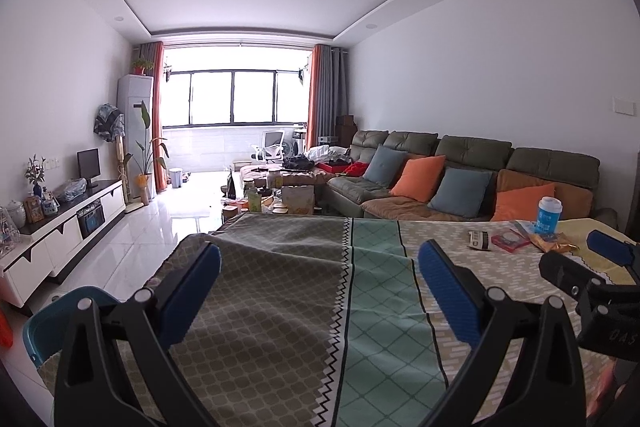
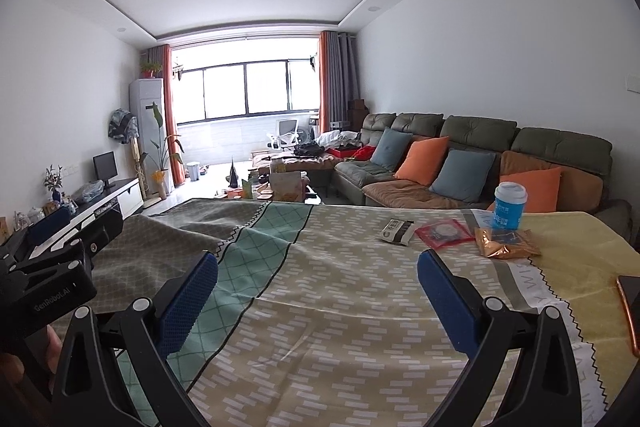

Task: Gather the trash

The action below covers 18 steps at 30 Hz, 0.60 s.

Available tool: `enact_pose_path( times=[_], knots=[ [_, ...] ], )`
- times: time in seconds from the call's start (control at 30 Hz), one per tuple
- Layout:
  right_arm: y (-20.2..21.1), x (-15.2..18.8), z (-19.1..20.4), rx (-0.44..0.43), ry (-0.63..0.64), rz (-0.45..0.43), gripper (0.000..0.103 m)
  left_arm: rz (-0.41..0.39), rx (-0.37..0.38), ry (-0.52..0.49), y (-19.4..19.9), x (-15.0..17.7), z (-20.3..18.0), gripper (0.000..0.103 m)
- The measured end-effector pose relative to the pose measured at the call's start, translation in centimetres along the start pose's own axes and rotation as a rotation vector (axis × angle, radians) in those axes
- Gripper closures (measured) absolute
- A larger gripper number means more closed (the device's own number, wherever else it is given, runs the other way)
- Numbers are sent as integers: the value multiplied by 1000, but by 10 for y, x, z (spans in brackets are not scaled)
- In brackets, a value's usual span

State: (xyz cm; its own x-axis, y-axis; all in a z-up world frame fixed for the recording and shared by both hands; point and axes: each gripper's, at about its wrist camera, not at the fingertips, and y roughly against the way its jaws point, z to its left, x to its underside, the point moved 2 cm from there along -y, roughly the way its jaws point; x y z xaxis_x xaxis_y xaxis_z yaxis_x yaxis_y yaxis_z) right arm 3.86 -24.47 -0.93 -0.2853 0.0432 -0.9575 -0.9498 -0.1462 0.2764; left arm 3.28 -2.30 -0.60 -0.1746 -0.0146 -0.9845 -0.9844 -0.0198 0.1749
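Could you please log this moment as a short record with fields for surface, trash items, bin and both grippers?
surface: table under a patterned cloth
trash: blue cup, upright; black-and-white packet, red packet and gold wrapper, lying flat in a row at the cup's foot
bin: teal bin on the floor at the table's left edge
other: phone at the table's right edge
left gripper: open, empty, above the cloth
right gripper: open, empty, short of the trash

black plastic left tongs, right tongs: blue textured pads, silver pivot screws, "genrobot.ai" marking.
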Motion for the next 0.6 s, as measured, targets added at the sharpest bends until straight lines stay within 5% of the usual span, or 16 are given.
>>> enact_pose_path(
  times=[0.6],
  knots=[
    [3,-1,-1,1,-2,-2,4,-7,-7,-1,0,2,-1,4]
  ],
)
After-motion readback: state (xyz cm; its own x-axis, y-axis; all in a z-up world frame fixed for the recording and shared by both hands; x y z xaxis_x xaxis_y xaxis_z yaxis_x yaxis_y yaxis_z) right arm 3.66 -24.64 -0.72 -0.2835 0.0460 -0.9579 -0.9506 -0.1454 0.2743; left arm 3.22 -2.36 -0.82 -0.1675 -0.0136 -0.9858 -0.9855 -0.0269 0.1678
